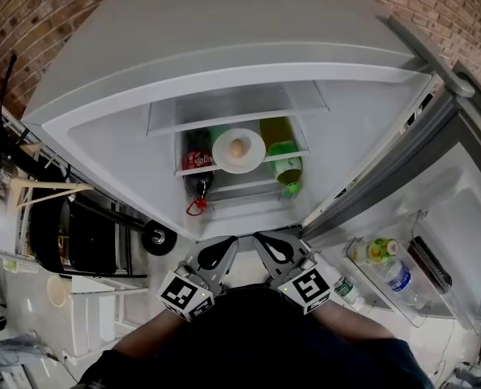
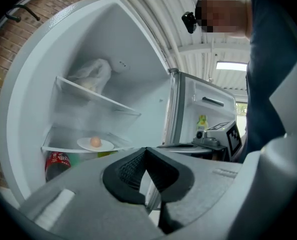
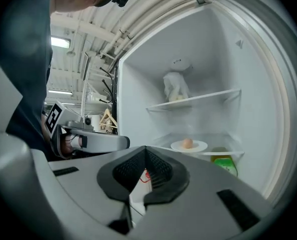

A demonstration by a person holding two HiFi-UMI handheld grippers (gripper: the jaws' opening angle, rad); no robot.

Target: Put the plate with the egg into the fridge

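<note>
Two hazards at most from here. First, the left gripper [image 1: 217, 254]: closed tight, nothing between the jaws, hanging short of the fridge [image 1: 103, 136]. Ahead of it and slightly right, on the middle shelf [image 1: 301, 154] near the front edge: the plate [image 1: 253, 159] with the egg [image 1: 237, 147], already inside and well apart from both grippers. Under that shelf, ahead again: a cola bottle [image 1: 198, 168], then a green bottle [image 1: 287, 168]. Next, the right gripper [image 1: 274, 250]: likewise closed and empty, just beside the left one. Far off to its right: the door [image 1: 467, 217], wide open, bottles [image 1: 390, 270] in its rack. Likely remaining: shutting that door. Could go wrong by swinging it too hard, jolting the shelf and rolling the loose egg off the plate. Could also fail by nudging with a narrow closed tip, slipping off the door edge and leaving a gap. Safer to push slowly with a gripper's flat side.
</note>
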